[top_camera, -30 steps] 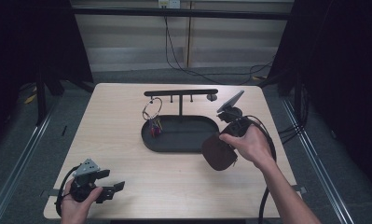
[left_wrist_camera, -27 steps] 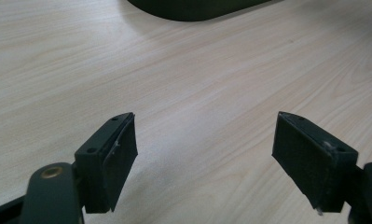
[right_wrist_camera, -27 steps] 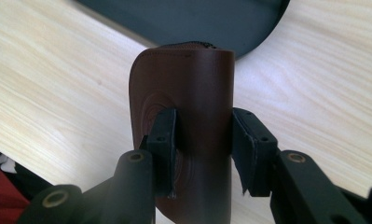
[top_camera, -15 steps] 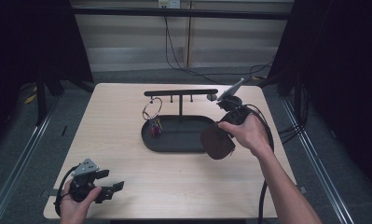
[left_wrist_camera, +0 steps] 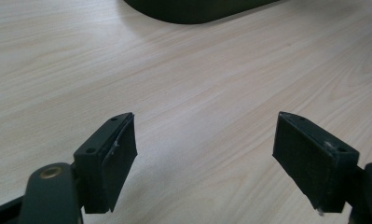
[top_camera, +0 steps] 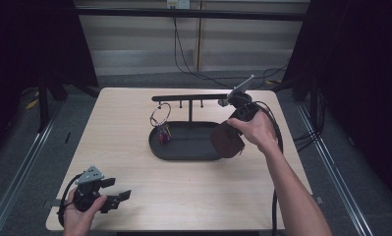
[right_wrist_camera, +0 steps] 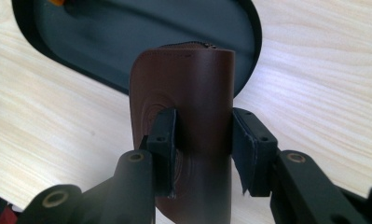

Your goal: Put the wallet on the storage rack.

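Brown leather pouch (right_wrist_camera: 183, 107) is clamped by the right hand-held gripper (right_wrist_camera: 200, 135) and has been carried farther over the black tray (top_camera: 183, 150); the left hand-held gripper (left_wrist_camera: 204, 158) is held open, unmoved.

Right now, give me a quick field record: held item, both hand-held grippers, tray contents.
held item: brown pouch, clamped between the jaws
right hand-held gripper: shut on the pouch, raised over the tray's right end
left hand-held gripper: open, holding nothing, low over the table at the near left corner
tray: black oval, stand with crossbar rising from it
on crossbar: key ring hanging at the left
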Demonstrator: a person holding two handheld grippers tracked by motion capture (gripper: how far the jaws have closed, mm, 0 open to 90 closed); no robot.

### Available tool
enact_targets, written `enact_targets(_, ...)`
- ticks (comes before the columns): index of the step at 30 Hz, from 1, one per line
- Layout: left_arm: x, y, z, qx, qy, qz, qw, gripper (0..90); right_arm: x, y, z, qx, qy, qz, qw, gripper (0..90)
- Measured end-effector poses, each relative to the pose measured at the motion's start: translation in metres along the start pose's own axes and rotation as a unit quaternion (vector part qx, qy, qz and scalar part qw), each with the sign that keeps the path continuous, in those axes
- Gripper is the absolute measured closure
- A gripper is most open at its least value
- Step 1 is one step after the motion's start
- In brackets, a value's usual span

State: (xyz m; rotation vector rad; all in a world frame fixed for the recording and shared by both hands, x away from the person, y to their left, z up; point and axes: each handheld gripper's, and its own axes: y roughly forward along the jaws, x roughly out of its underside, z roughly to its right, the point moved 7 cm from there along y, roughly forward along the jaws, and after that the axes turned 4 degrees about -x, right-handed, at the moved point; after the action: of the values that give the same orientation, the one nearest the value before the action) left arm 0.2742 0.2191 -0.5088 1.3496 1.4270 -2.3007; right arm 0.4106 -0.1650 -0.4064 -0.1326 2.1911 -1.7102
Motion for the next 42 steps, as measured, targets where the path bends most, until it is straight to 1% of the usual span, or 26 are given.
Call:
enact_targets(3, 0.000, 0.001, 0.001, -0.001, -0.002, -0.001, 1.0000, 20.6, -0.006, 0.004, 0.003, 0.002, 0.012, 0.001, 0.9999, 62.5)
enact_targets(7, 0.000, 0.000, 0.001, 0.000, 0.001, -0.001, 1.0000, 20.7, -0.014, 0.007, 0.003, -0.003, 0.016, 0.004, 0.9999, 62.4)
enact_targets(10, -0.001, 0.000, 0.000, 0.001, 0.000, 0.000, 1.0000, 20.7, -0.019, 0.009, 0.006, -0.017, 0.027, 0.011, 0.9994, 62.4)
enact_targets(12, -0.001, 0.000, 0.000, 0.000, 0.002, -0.001, 1.0000, 20.6, -0.021, 0.012, 0.008, -0.020, 0.027, 0.015, 0.9993, 62.4)
enact_targets(14, -0.001, -0.001, 0.001, 0.001, 0.000, 0.001, 1.0000, 20.7, -0.022, 0.015, 0.011, -0.022, 0.033, 0.017, 0.9991, 62.4)
enact_targets(18, 0.000, 0.000, 0.000, 0.001, 0.001, -0.001, 1.0000, 20.6, -0.023, 0.020, 0.014, -0.034, 0.041, 0.023, 0.9983, 62.4)
enact_targets(21, 0.000, 0.000, 0.000, 0.001, 0.002, -0.001, 1.0000, 20.7, -0.025, 0.023, 0.016, -0.054, 0.055, 0.033, 0.9965, 62.4)
enact_targets(27, 0.000, -0.001, 0.001, 0.003, 0.003, -0.001, 1.0000, 20.7, -0.027, 0.028, 0.018, -0.061, 0.060, 0.043, 0.9954, 62.4)
enact_targets(29, 0.001, -0.001, 0.001, 0.004, 0.004, -0.003, 1.0000, 20.7, -0.027, 0.030, 0.019, -0.068, 0.067, 0.046, 0.9944, 62.4)
enact_targets(30, 0.001, -0.001, 0.001, 0.004, 0.005, -0.003, 1.0000, 20.7, -0.028, 0.030, 0.020, -0.072, 0.071, 0.051, 0.9936, 62.4)
enact_targets(32, 0.001, -0.001, 0.001, 0.005, 0.003, -0.005, 1.0000, 20.7, -0.028, 0.032, 0.021, -0.079, 0.074, 0.056, 0.9925, 62.4)
enact_targets(33, 0.001, 0.000, 0.002, 0.005, 0.001, -0.006, 1.0000, 20.7, -0.028, 0.032, 0.022, -0.079, 0.077, 0.059, 0.9922, 62.4)
enact_targets(34, 0.001, 0.000, 0.002, 0.004, 0.003, -0.006, 1.0000, 20.7, -0.028, 0.033, 0.023, -0.082, 0.077, 0.061, 0.9918, 62.4)
enact_targets(35, 0.001, 0.000, 0.002, 0.005, 0.002, -0.004, 1.0000, 20.7, -0.028, 0.034, 0.023, -0.089, 0.081, 0.063, 0.9907, 62.4)
enact_targets(38, 0.001, 0.000, 0.002, 0.004, 0.003, -0.006, 1.0000, 20.7, -0.028, 0.038, 0.025, -0.097, 0.084, 0.070, 0.9893, 62.3)
enact_targets(42, 0.002, 0.000, 0.002, 0.003, 0.007, -0.009, 0.9999, 21.3, -0.027, 0.045, 0.027, -0.108, 0.094, 0.071, 0.9871, 62.4)
